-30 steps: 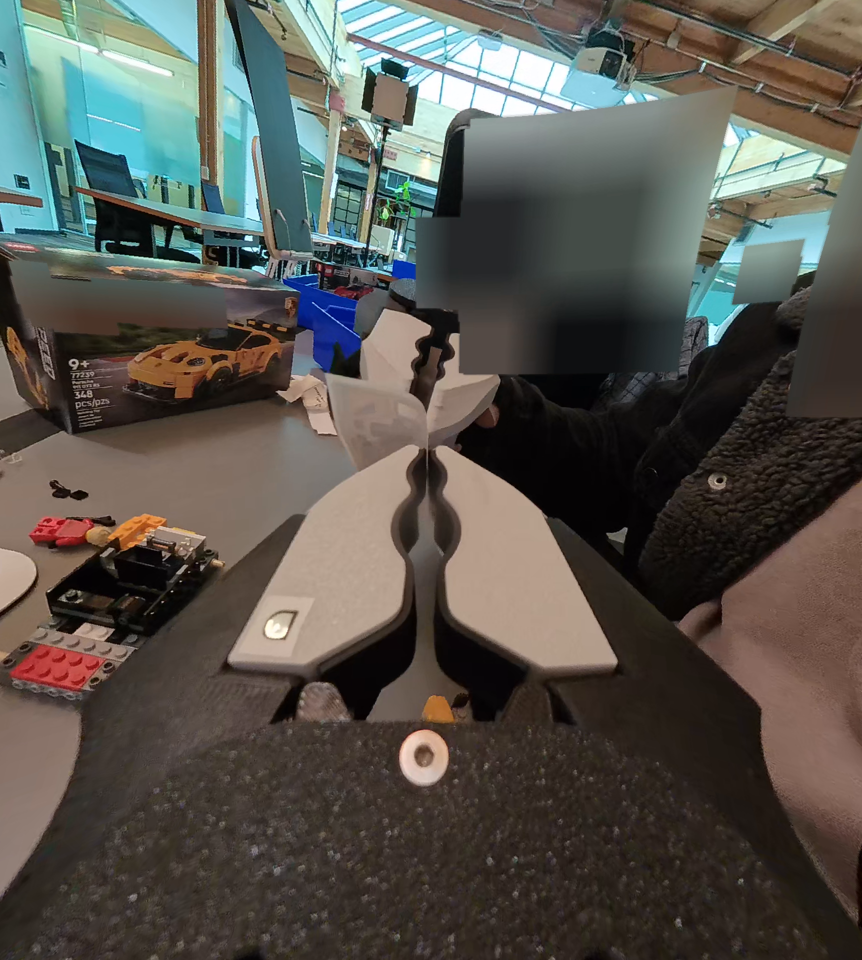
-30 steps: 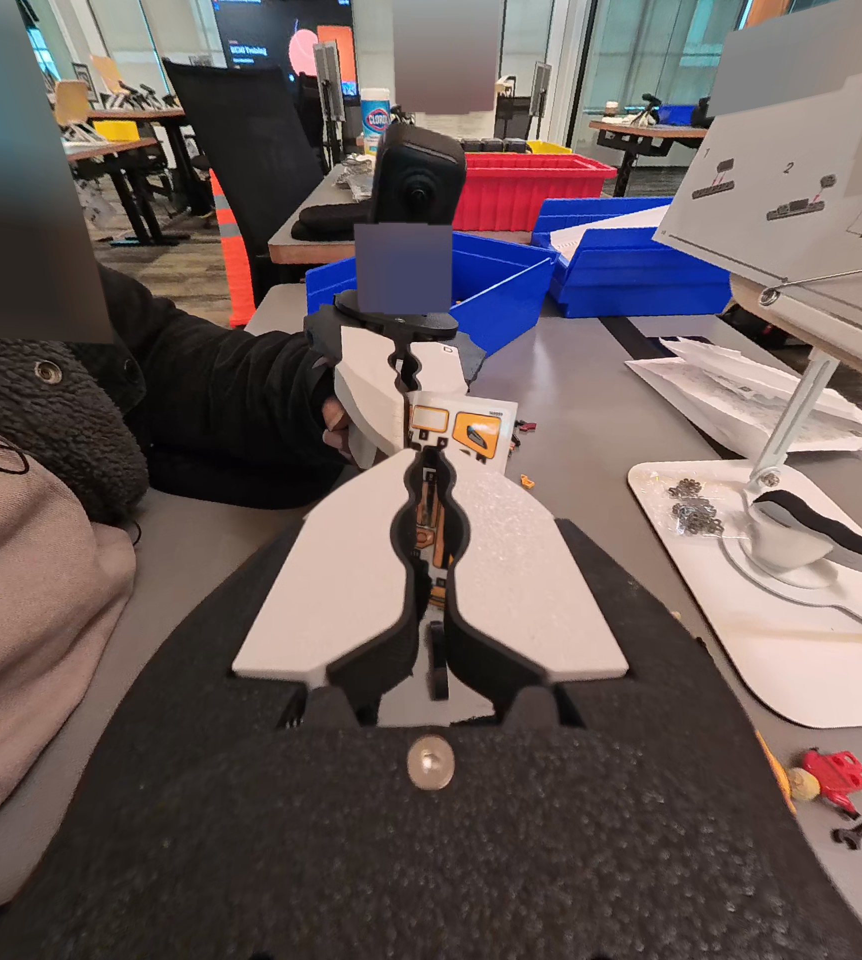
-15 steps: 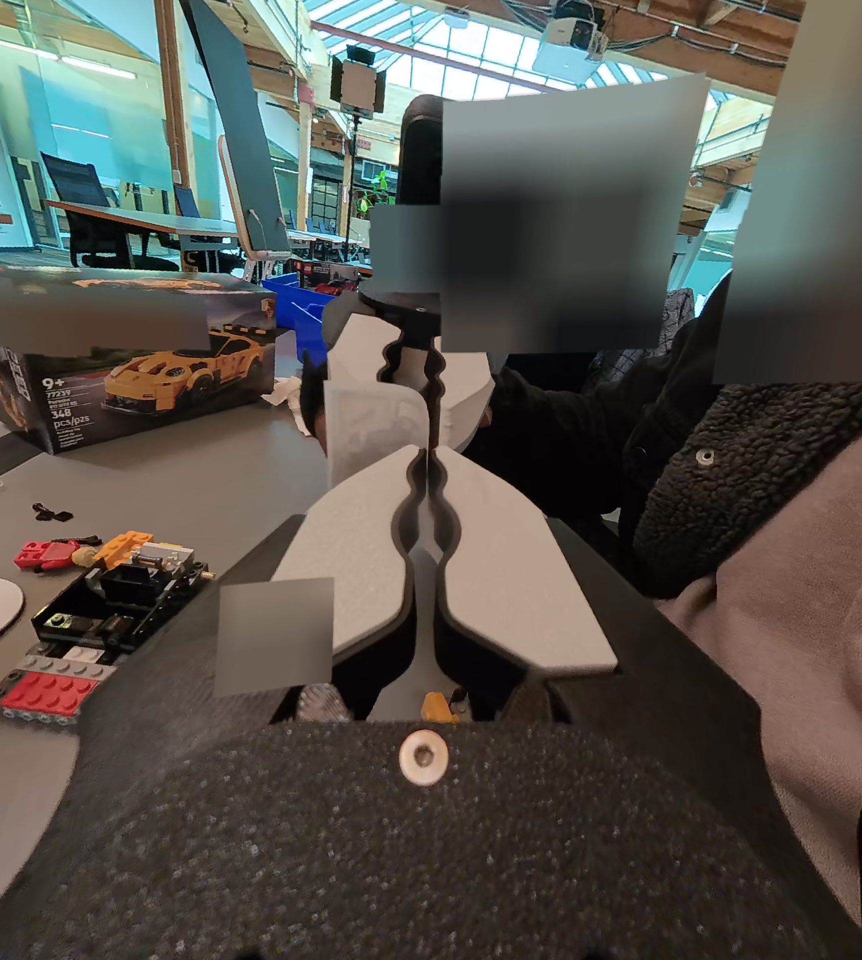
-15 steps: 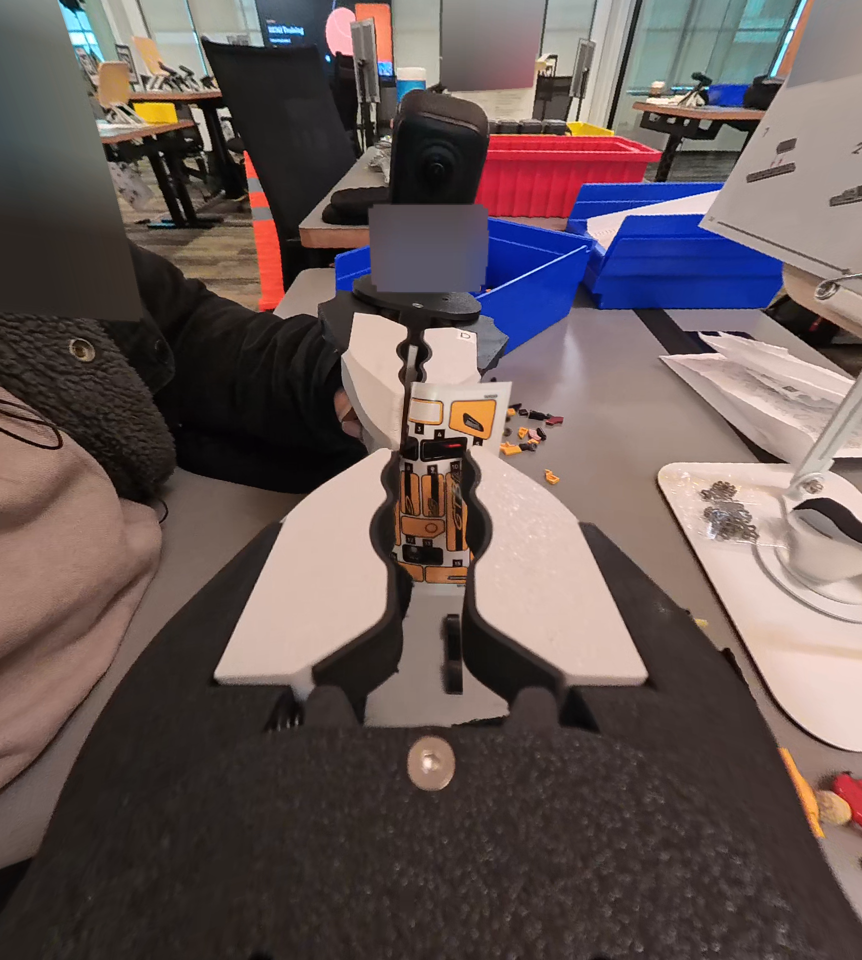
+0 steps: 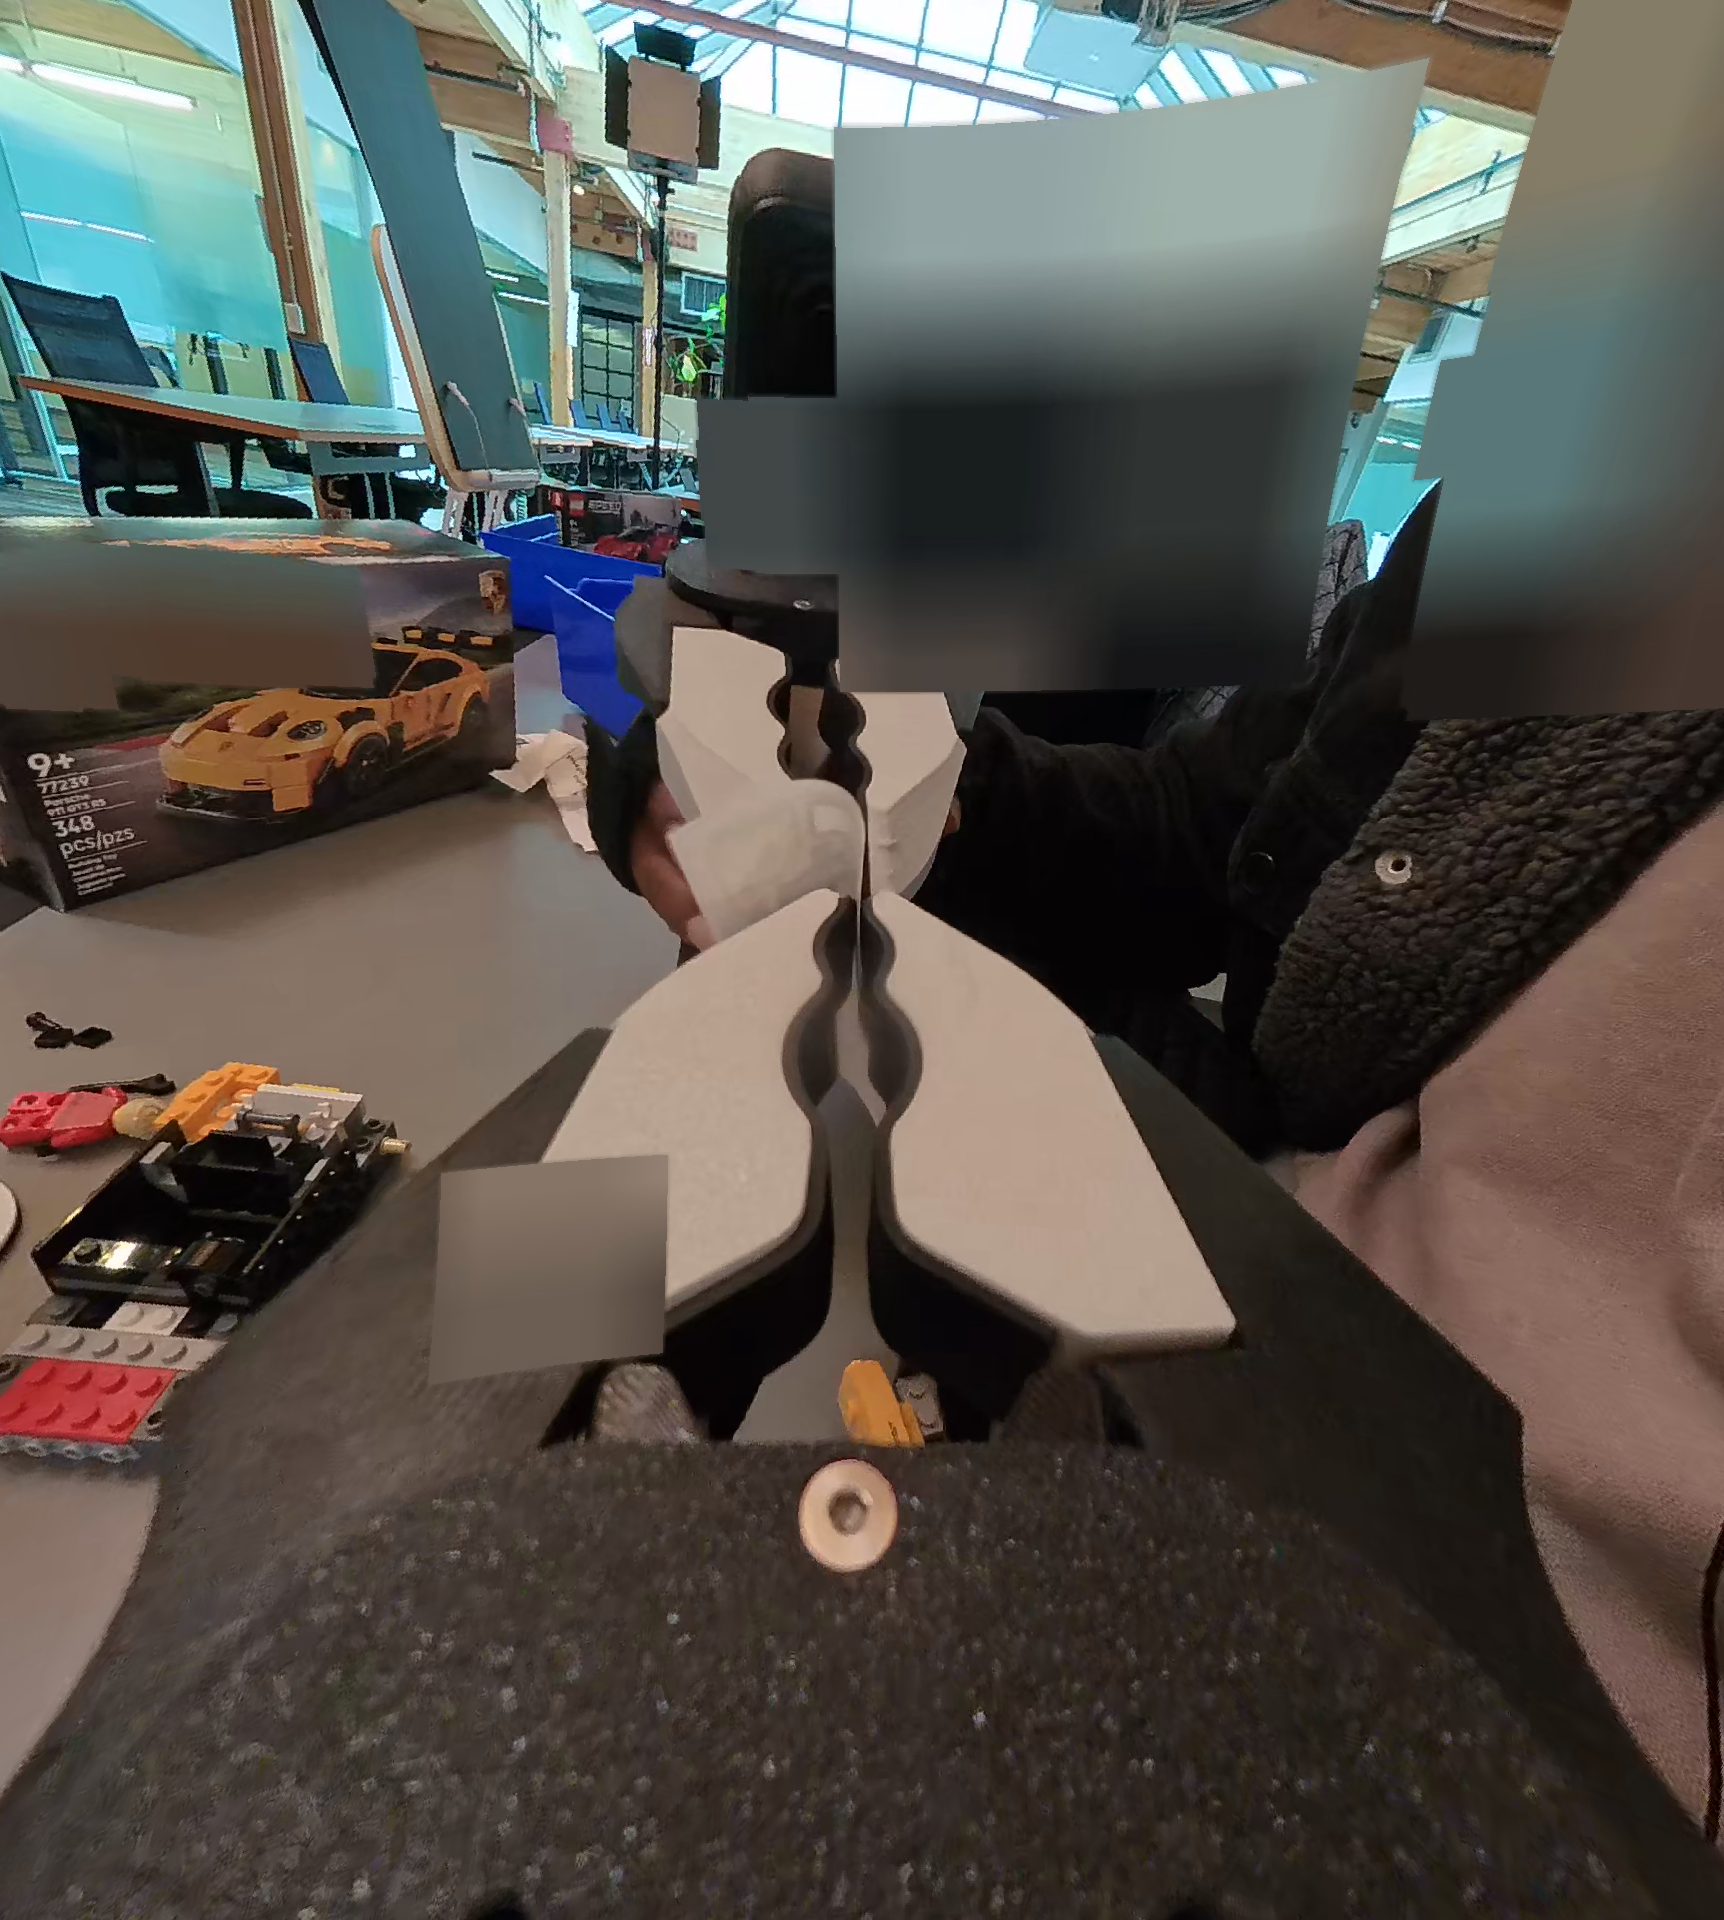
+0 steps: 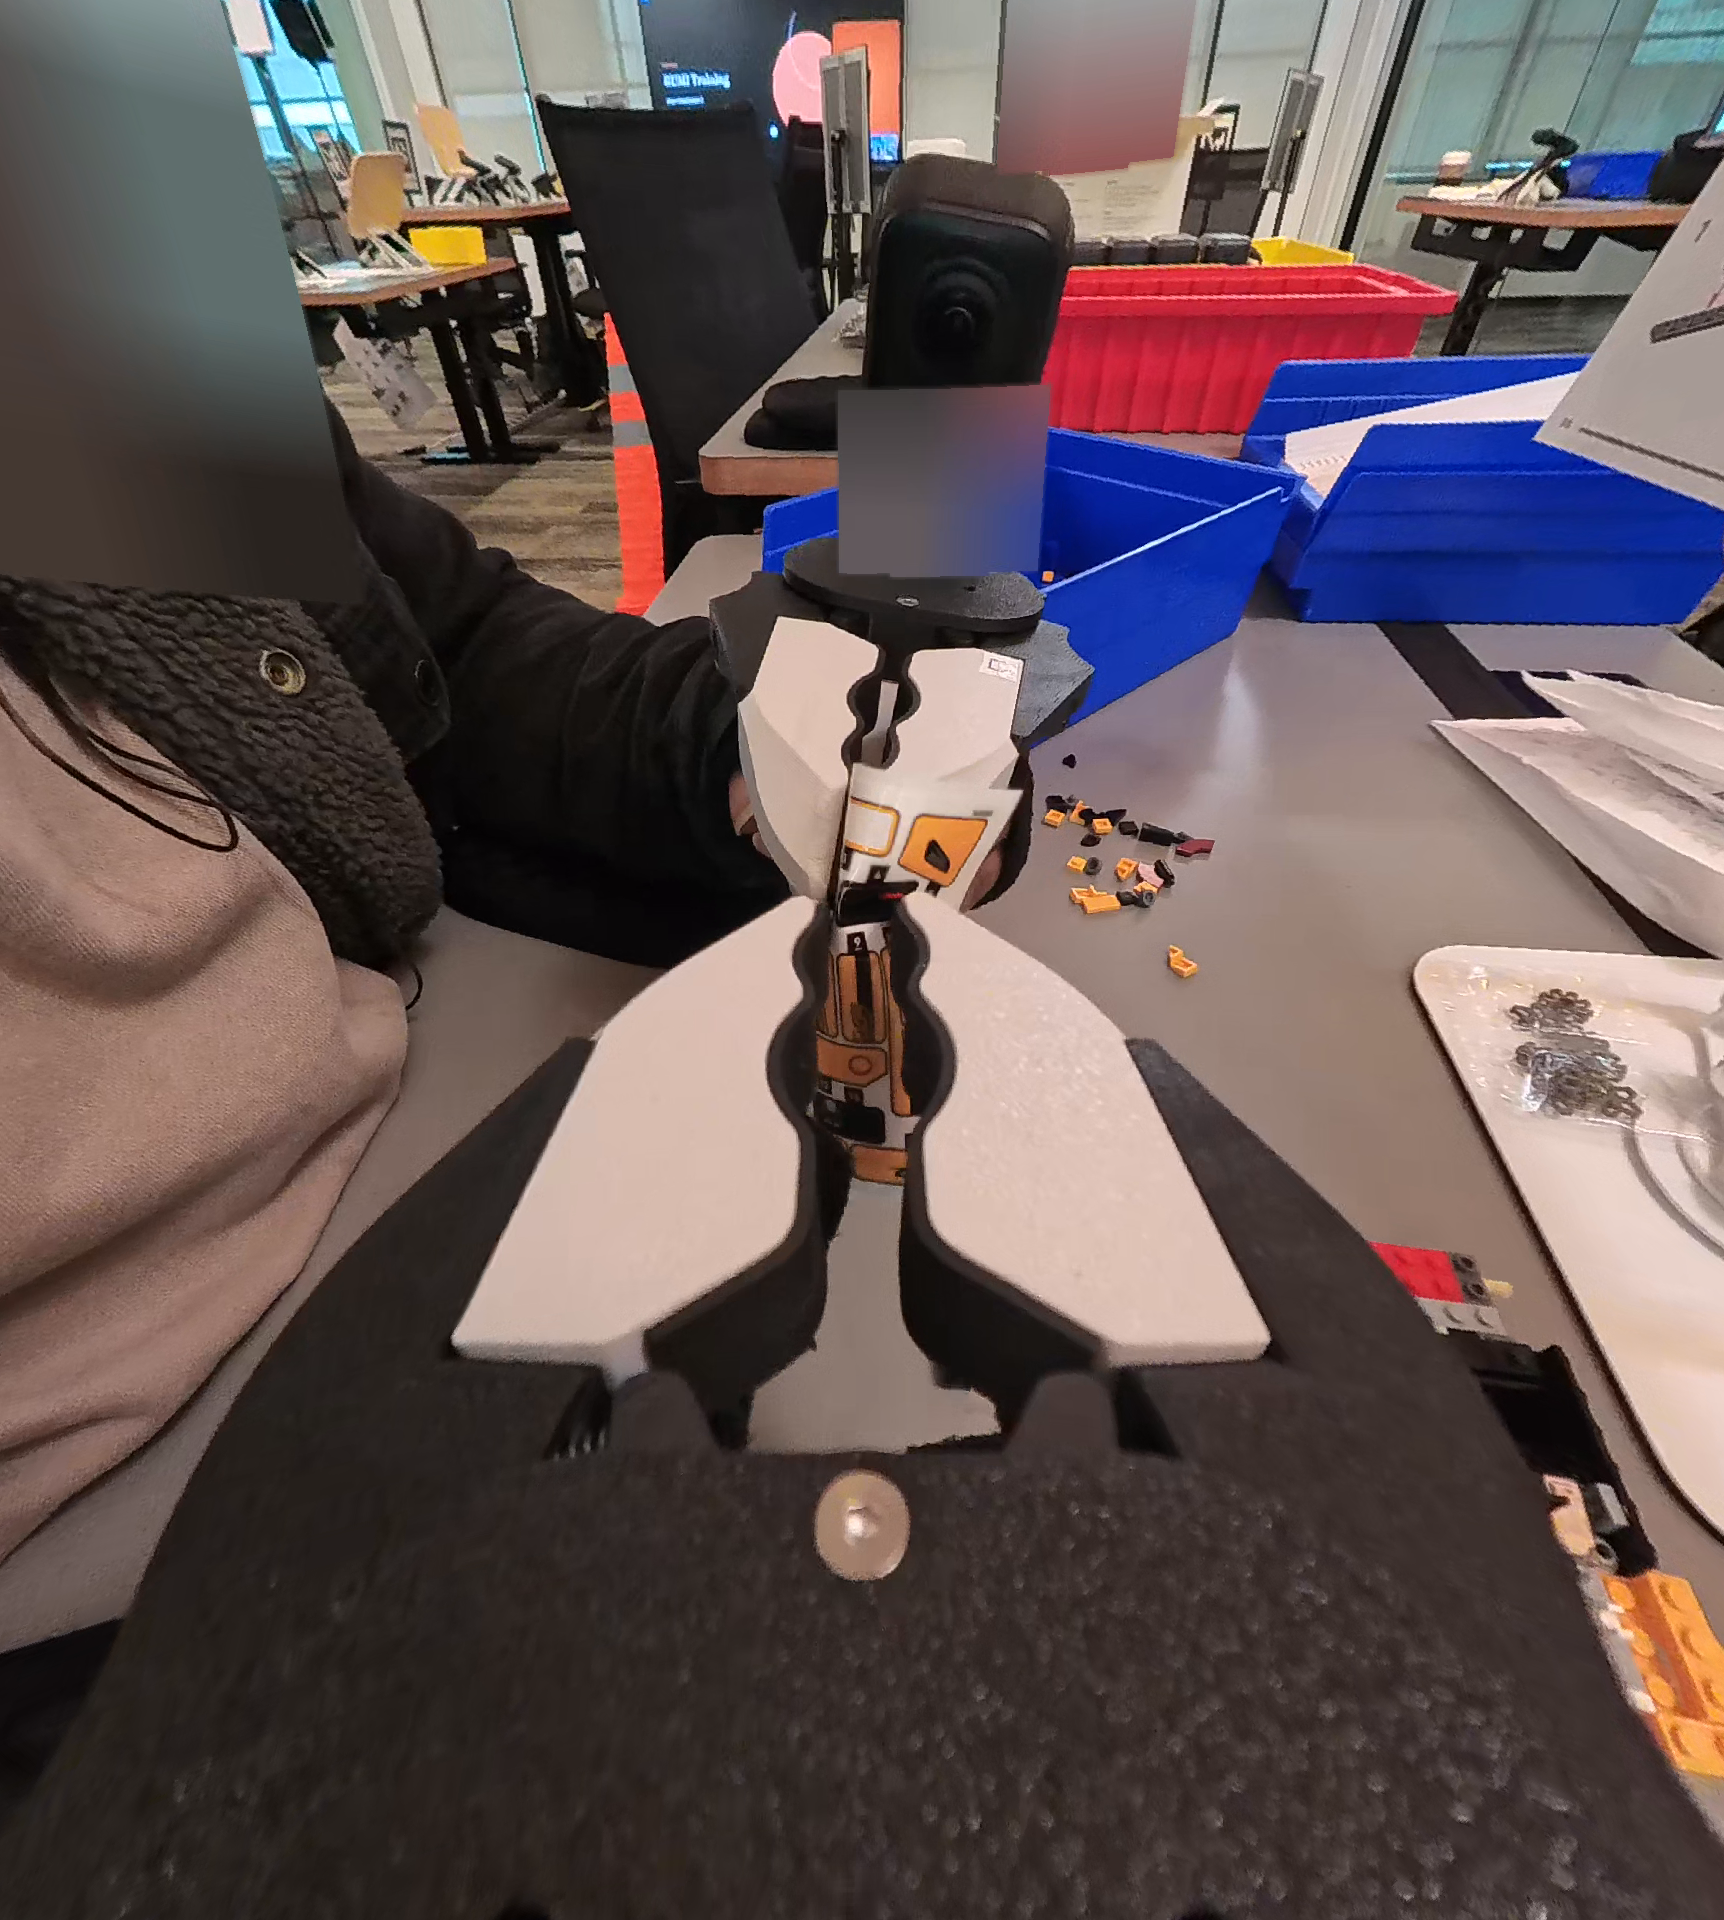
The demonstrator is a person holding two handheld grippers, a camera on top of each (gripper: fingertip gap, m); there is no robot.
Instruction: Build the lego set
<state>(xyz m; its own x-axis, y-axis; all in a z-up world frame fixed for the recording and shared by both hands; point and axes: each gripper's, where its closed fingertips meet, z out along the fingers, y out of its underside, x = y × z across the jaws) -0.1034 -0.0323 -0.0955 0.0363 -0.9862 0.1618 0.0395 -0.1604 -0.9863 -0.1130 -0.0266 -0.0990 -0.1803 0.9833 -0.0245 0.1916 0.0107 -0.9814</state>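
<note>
Left gripper (image 5: 853, 914): clamped on sticker sheet (image 5: 785, 852), held over the table (image 5: 318, 956). Right gripper (image 6: 863, 914): clamped on the same sheet, tip to tip. Partly built black lego chassis (image 5: 214, 1195): left on table. Lego box (image 5: 245, 727): behind it.

Printed writing and numbers on the set box (image 5: 214, 748), uncopied.
</note>
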